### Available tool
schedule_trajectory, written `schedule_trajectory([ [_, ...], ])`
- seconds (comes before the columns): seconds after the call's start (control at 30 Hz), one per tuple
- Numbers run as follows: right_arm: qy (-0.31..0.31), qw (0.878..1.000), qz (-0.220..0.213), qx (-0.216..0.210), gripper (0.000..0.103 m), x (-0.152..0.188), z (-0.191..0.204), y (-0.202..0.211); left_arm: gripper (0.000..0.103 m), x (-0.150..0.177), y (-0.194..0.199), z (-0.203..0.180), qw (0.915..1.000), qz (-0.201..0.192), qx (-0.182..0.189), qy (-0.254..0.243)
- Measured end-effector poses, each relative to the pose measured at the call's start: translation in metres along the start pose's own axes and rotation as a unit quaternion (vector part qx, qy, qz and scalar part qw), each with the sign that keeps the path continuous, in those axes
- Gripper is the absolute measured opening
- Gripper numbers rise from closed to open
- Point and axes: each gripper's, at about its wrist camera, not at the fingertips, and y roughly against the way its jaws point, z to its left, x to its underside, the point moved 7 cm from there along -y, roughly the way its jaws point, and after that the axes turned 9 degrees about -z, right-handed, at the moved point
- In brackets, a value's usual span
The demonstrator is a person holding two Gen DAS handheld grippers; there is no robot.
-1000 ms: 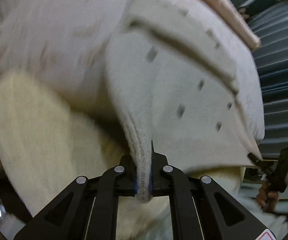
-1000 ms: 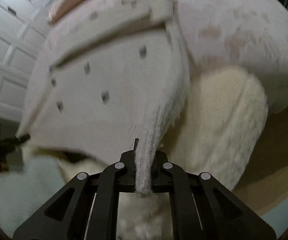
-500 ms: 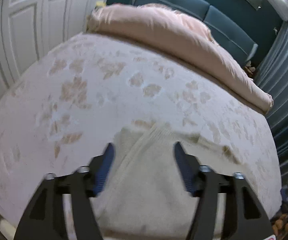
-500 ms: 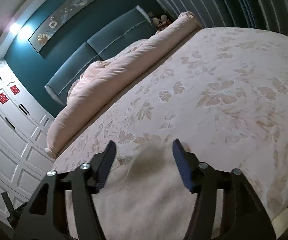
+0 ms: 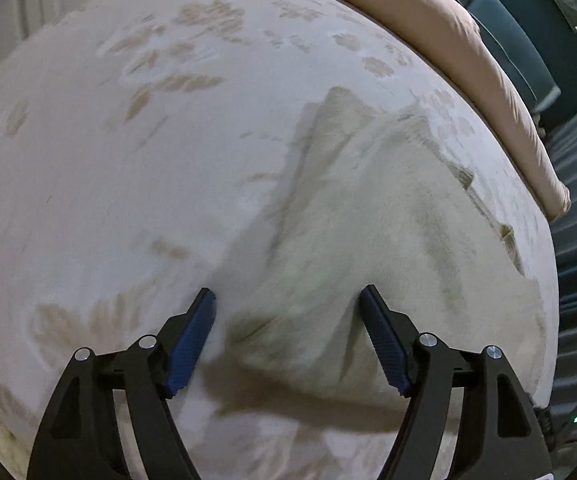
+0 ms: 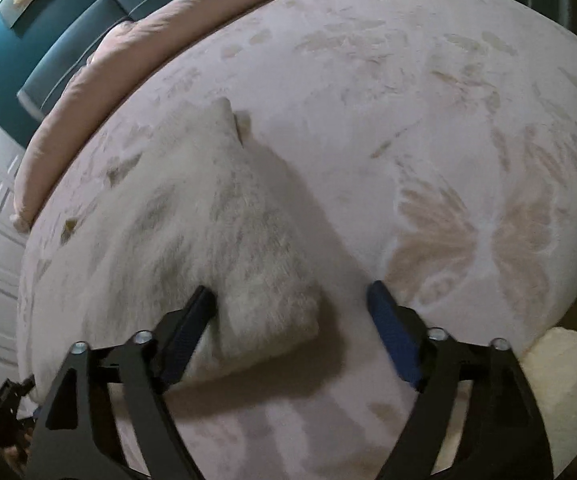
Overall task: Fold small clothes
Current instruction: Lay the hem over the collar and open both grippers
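Jaws of the left gripper [image 5: 286,336] and right gripper [image 6: 290,330] are opening wide over the cream sweater [image 5: 360,216] lying on the bed [image 5: 128,180].

garment [image 5: 352,216]: lying on the bedspread [image 5: 128,184], near its front edge
rolled duvet [image 5: 468,60]: lying across the bed behind the garment
headboard [image 6: 68,40]: standing behind the duvet
fluffy item [image 6: 560,372]: sitting off the bed's front right corner

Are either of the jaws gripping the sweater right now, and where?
Nothing is held. Both the left gripper and right gripper have jaws opening; the sweater lies loose on the bed.
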Motion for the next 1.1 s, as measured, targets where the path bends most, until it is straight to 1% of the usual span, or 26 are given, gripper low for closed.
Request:
schedule_trajectory([
  [0.07,-0.003,1.0,0.013,-0.02,0.076,-0.005,0.012,-0.008,0.066,-0.001,-0.007,-0.009,0.9998,0.014,0.015,-0.002],
  [0.1,-0.005,0.999,0.028,-0.031,0.064,-0.006,0.02,-0.014,0.056,-0.003,-0.01,-0.013,0.9996,0.022,0.013,-0.007],
  [0.13,-0.005,0.999,0.037,-0.035,0.051,-0.008,0.025,-0.017,0.041,-0.005,-0.011,-0.015,0.9995,0.026,0.014,-0.014],
  [0.17,-0.004,0.999,0.04,-0.036,0.043,-0.01,0.029,-0.019,0.021,-0.008,-0.008,-0.018,0.9992,0.028,0.018,-0.023],
  [0.2,-0.001,0.998,0.042,-0.042,0.029,-0.015,0.035,-0.017,0.021,-0.01,-0.005,-0.017,0.9989,0.03,0.026,-0.026],
  [0.27,-0.011,0.997,0.046,-0.069,0.024,-0.021,0.04,-0.005,0.018,-0.015,0.009,-0.016,0.9986,0.022,0.044,-0.02],
  [0.33,-0.013,0.994,0.049,-0.096,0.021,-0.023,0.044,0.012,0.017,-0.016,0.033,-0.016,0.9973,0.012,0.068,-0.023],
  [0.37,-0.011,0.993,0.051,-0.106,0.021,-0.023,0.043,0.02,0.017,-0.012,0.048,-0.015,0.9963,0.013,0.081,-0.024],
  [0.4,-0.01,0.992,0.056,-0.117,0.02,-0.02,0.042,0.031,0.017,-0.005,0.06,-0.014,0.996,0.015,0.083,-0.028],
  [0.47,-0.004,0.989,0.074,-0.124,0.02,-0.006,0.034,0.054,0.016,0.01,0.077,-0.008,0.9962,0.021,0.075,-0.04],
  [0.6,0.02,0.989,0.114,-0.094,0.021,0.038,0.004,0.086,0.018,0.071,0.109,0.033,0.9958,0.072,0.047,-0.033],
  [0.63,0.042,0.989,0.121,-0.074,0.025,0.05,-0.005,0.09,0.02,0.084,0.111,0.044,0.9952,0.087,0.036,-0.028],
  [0.67,0.09,0.988,0.121,-0.03,0.027,0.062,-0.016,0.093,0.021,0.096,0.109,0.053,0.9944,0.1,0.026,-0.022],
  [0.7,0.122,0.986,0.111,0.009,0.028,0.065,-0.022,0.095,0.021,0.105,0.106,0.064,0.994,0.108,0.008,-0.017],
  [0.73,0.161,0.981,0.091,0.058,0.033,0.063,-0.029,0.099,0.021,0.106,0.105,0.069,0.9943,0.106,-0.007,-0.013],
  [0.77,0.171,0.98,0.071,0.069,0.038,0.056,-0.028,0.105,0.021,0.1,0.107,0.071,0.9953,0.095,-0.012,-0.005],
  [0.8,0.171,0.982,0.052,0.069,0.043,0.046,-0.024,0.11,0.02,0.088,0.111,0.065,0.9968,0.08,-0.002,0.0],
  [0.83,0.167,0.984,0.027,0.058,0.051,0.03,-0.015,0.115,0.021,0.077,0.115,0.059,0.9979,0.064,0.003,-0.002],
  [0.87,0.166,0.985,0.007,0.041,0.057,0.014,-0.002,0.117,0.028,0.062,0.12,0.051,0.9991,0.04,0.007,-0.009],
  [0.9,0.169,0.985,-0.006,0.027,0.067,0.003,0.009,0.115,0.037,0.042,0.122,0.037,0.9995,0.015,0.019,-0.021],
  [0.93,0.174,0.984,-0.021,0.009,0.071,-0.01,0.025,0.11,0.059,0.026,0.119,0.024,0.9991,0.0,0.03,-0.03],
  [0.97,0.179,0.983,-0.028,-0.003,0.072,-0.017,0.034,0.103,0.074,0.014,0.114,0.014,0.9986,-0.01,0.039,-0.035],
  [1.0,0.19,0.981,-0.032,-0.012,0.072,-0.025,0.05,0.087,0.077,0.0,0.102,0.002,0.9977,-0.019,0.054,-0.036],
  [1.03,0.198,0.98,-0.031,-0.014,0.073,-0.03,0.06,0.071,0.077,-0.007,0.09,-0.006,0.9975,-0.018,0.058,-0.037],
  [1.07,0.205,0.978,-0.027,-0.013,0.073,-0.034,0.072,0.049,0.077,-0.011,0.077,-0.013,0.9975,-0.008,0.059,-0.037],
  [1.1,0.207,0.978,-0.022,-0.011,0.073,-0.034,0.077,0.035,0.077,-0.012,0.056,-0.022,0.9962,0.014,0.076,-0.041],
])
